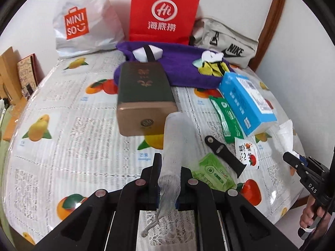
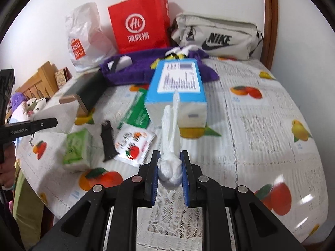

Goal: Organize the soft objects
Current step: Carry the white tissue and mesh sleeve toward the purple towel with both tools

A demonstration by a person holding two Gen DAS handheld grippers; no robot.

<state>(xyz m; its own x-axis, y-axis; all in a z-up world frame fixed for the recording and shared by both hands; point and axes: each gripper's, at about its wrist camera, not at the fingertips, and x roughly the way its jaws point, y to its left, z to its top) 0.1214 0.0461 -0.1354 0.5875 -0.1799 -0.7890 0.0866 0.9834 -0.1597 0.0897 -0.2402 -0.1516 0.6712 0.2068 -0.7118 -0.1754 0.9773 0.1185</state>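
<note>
A: Left claw (image 1: 167, 167)?
B: I have it clamped on a gauzy white mesh strip (image 1: 170, 146); the strip runs up between the jaws and a frayed tail hangs out near the camera. It's lifted above the surface (image 1: 62, 108), just in front of the green-and-gold box (image 1: 142, 96).
A: Right claw (image 2: 169, 167)?
B: Narrow, pinching a balled white foam net (image 2: 170, 146). The ball sits between the blue pads (image 2: 185, 179) and its loose end sticks up toward the blue carton (image 2: 178, 83).
A: Other soft stuff?
B: Purple towel (image 1: 178, 67) at the far side, a white sponge (image 1: 147, 53) and a yellow-striped cloth (image 1: 211, 67) lying on it. Green tissue pack (image 2: 78, 148) near left in the right view, next to a black strap (image 2: 107, 140) and a strawberry sachet (image 2: 134, 146).
A: Back wall?
B: White Miniso bag (image 1: 83, 21), red paper bag (image 1: 165, 10), grey Nike pouch (image 2: 217, 37).
</note>
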